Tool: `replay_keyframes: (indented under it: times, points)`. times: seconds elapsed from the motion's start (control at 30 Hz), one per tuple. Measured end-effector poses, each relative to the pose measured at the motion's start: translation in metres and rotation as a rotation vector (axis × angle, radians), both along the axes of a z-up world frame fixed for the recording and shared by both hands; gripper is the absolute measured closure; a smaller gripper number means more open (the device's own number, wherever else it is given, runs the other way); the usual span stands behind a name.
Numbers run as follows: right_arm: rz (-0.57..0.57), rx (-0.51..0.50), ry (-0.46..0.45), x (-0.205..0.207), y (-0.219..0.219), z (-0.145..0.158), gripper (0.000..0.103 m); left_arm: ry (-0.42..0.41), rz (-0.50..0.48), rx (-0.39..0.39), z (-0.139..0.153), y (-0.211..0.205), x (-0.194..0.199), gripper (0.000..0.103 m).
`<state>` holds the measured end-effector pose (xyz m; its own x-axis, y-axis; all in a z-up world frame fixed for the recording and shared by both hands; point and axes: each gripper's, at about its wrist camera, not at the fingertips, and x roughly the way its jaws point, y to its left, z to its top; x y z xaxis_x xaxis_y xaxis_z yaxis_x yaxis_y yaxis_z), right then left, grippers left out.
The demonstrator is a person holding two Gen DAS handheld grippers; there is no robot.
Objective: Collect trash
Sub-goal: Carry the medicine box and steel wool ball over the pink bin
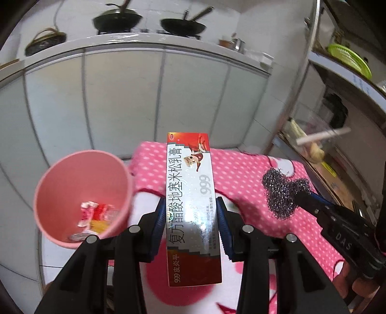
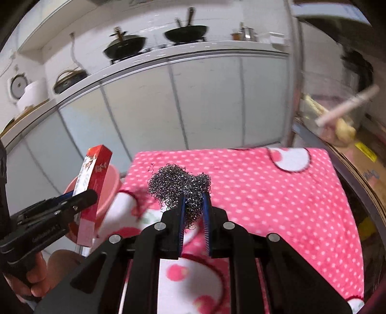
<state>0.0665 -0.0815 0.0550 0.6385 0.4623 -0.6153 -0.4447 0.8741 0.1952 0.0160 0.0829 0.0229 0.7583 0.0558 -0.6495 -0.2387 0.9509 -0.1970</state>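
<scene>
My left gripper [image 1: 191, 205] is shut on a long red and silver ointment box [image 1: 190, 183], held lengthwise above the pink spotted cloth [image 1: 241, 174]. Left of it stands a pink bin [image 1: 82, 193] with a few wrappers [image 1: 96, 215] at its bottom. My right gripper [image 2: 195, 195] is shut on a grey steel-wool scourer [image 2: 176, 186], lifted over the cloth [image 2: 265, 193]. In the left wrist view the scourer [image 1: 282, 193] and the right gripper [image 1: 304, 194] show at the right. The right wrist view shows the box [image 2: 93, 183] in the left gripper [image 2: 82, 200] in front of the bin [image 2: 108, 186].
White kitchen cabinets [image 1: 144, 96] run behind the cloth, with woks [image 1: 118, 19] on the counter above. A metal shelf rack [image 1: 337, 145] with a clear container and a green basket [image 1: 349, 58] stands at the right. A hand [image 2: 36, 277] grips the left tool.
</scene>
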Motion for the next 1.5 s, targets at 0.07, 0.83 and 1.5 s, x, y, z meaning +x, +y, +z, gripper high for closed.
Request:
replay_keyframes:
  times: [0.07,0.83,1.5]
  points:
    - [0.033,-0.007,-0.009,-0.003,0.017,0.004,0.089,-0.008,0.037,-0.003,0.002,0.015,-0.005,0.063]
    - [0.333,-0.096,0.025,-0.012,0.211,0.000,0.089,0.078,0.301,0.021,-0.028,0.172,-0.032,0.063]
    - [0.364,-0.192,0.126,0.010,0.260,-0.055,0.089,0.201,0.300,-0.033,-0.080,0.205,-0.004,0.063]
